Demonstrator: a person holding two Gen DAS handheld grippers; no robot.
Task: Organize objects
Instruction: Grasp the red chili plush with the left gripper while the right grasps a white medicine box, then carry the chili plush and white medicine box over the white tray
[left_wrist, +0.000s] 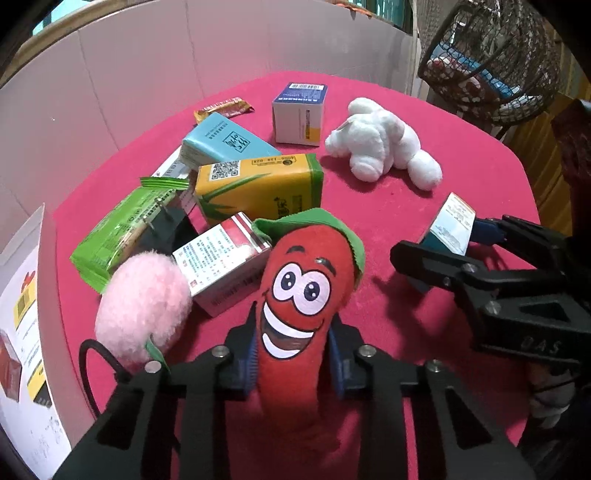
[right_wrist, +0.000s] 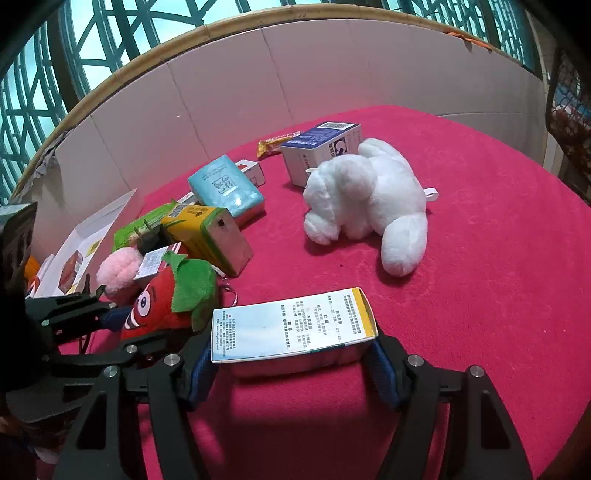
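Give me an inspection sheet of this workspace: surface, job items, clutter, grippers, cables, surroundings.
Surface: red cloth table, white panels behind.
Job's things: red chili plush; light blue box; white plush rabbit; yellow tissue pack; blue tissue pack; green snack pack; pink pompom; red-white box; blue-white box.
Clutter: orange wrapper; printed sheet.
Grippers: left gripper shut on the chili plush; right gripper shut on the light blue box.
Cables: black cable.
Surroundings: wire basket; lattice window.
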